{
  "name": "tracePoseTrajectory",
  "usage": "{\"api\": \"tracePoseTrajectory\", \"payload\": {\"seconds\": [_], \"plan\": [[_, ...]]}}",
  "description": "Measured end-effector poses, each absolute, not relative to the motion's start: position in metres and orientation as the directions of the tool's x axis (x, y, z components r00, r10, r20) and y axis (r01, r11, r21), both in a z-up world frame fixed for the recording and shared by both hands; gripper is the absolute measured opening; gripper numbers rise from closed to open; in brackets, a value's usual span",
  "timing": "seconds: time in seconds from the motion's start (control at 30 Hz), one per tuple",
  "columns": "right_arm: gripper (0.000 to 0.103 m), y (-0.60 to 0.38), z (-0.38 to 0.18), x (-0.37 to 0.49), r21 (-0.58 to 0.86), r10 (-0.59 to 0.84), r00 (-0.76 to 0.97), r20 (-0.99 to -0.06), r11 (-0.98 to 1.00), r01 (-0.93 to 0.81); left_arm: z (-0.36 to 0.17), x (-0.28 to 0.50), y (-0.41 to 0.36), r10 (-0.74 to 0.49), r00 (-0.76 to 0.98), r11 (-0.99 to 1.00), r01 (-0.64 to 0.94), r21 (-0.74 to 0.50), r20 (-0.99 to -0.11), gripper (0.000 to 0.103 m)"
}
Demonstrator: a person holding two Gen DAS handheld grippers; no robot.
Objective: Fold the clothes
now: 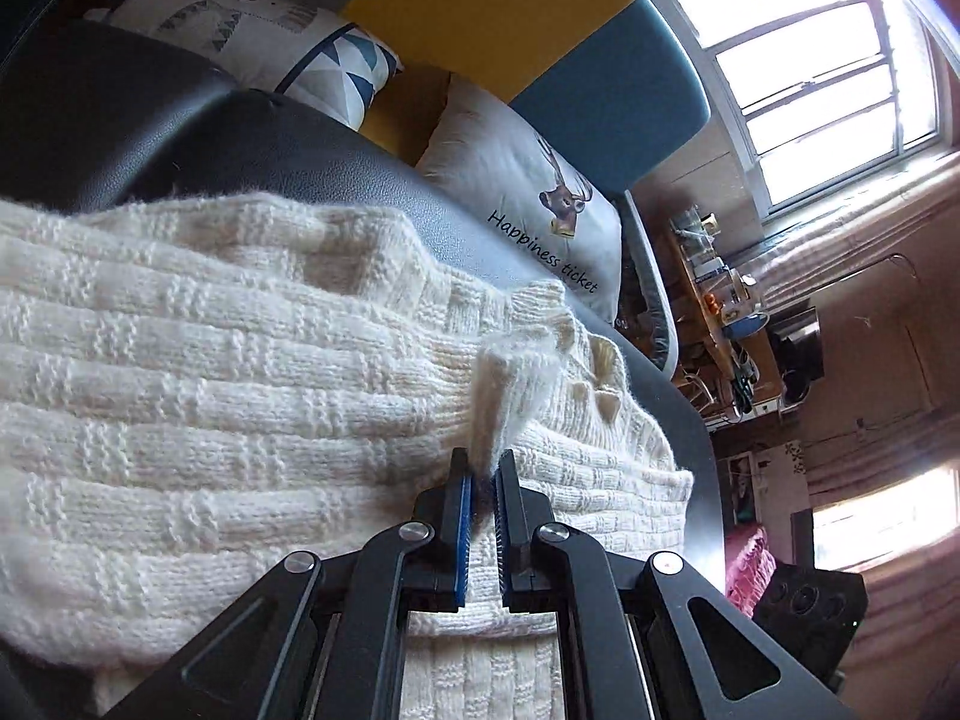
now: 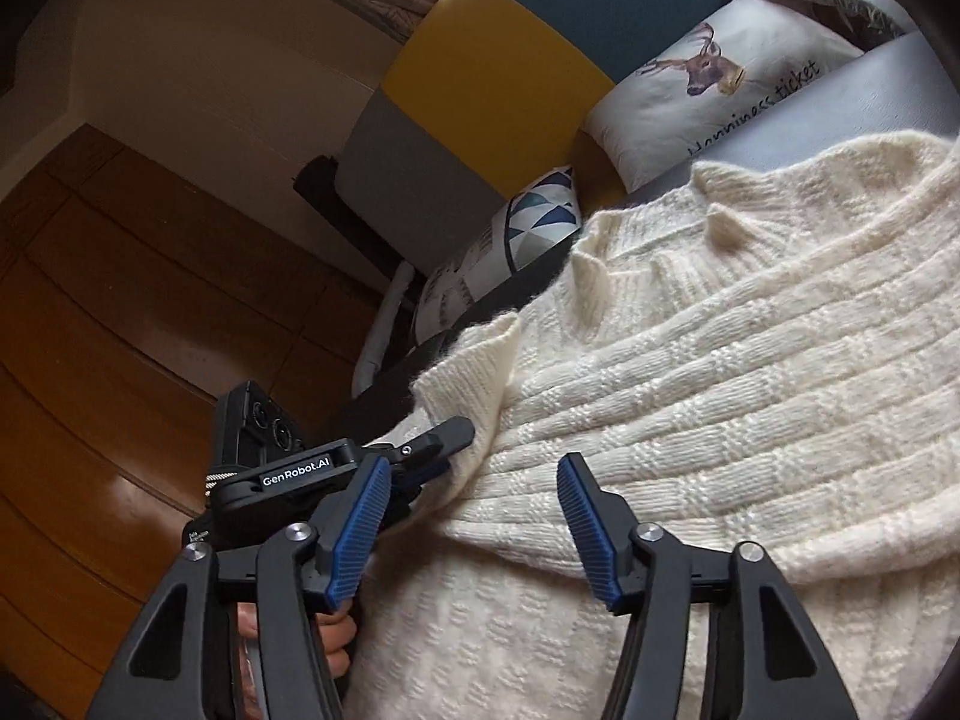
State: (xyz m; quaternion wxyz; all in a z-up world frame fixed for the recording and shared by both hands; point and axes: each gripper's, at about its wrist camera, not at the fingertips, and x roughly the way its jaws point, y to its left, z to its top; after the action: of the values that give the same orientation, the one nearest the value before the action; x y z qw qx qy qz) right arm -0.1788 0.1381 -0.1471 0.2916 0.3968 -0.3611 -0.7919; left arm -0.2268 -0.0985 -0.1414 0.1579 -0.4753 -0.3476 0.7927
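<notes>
Sweater point(image 1: 240, 360) cuff pinched by left gripper point(image 1: 483, 480), right gripper point(image 2: 474, 516) spread

In the left wrist view the sweater point(image 1: 240, 390) fills the left and centre of the frame, lying on the sofa seat point(image 1: 336, 174). The left gripper point(image 1: 483, 474) sits at lower centre, pinching a sleeve cuff point(image 1: 510, 384). The deer cushion point(image 1: 528, 204) lies above, the window point(image 1: 810, 72) upper right. In the right wrist view the right gripper point(image 2: 474, 480) sits at lower centre over the sweater point(image 2: 720, 360), with the floor point(image 2: 120, 300) at left.
</notes>
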Motion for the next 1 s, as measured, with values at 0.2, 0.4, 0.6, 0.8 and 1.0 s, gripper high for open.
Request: {"api": "tracePoseTrajectory", "payload": {"seconds": [0.2,0.4,0.6,0.8,1.0], "plan": [[0.044,0.119,-0.165,-0.197,0.862,-0.781,-0.488,-0.389,-0.496,0.107,-0.146,-0.229,-0.111,0.653,-0.504,-0.609,0.096,-0.787,-0.566,0.031],[0.044,0.102,-0.18,-0.21,0.9,-0.797,-0.486,-0.358,-0.433,0.047,-0.126,-0.193,-0.161,0.663,-0.583,-0.511,0.106,-0.853,-0.469,0.046],[0.043,0.085,-0.187,-0.221,0.892,-0.77,-0.495,-0.402,-0.452,-0.022,-0.148,-0.142,-0.225,0.613,-0.668,-0.392,0.206,-0.897,-0.422,0.046],[0.049,0.061,-0.175,-0.229,0.796,-0.707,-0.476,-0.523,-0.605,0.024,-0.173,-0.122,-0.259,0.582,-0.71,-0.309,0.258,-0.915,-0.396,0.046],[0.006,0.051,-0.147,-0.245,0.651,-0.579,-0.476,-0.662,-0.759,0.019,-0.178,-0.114,-0.269,0.581,-0.735,-0.239,0.256,-0.936,-0.35,0.047]]}}
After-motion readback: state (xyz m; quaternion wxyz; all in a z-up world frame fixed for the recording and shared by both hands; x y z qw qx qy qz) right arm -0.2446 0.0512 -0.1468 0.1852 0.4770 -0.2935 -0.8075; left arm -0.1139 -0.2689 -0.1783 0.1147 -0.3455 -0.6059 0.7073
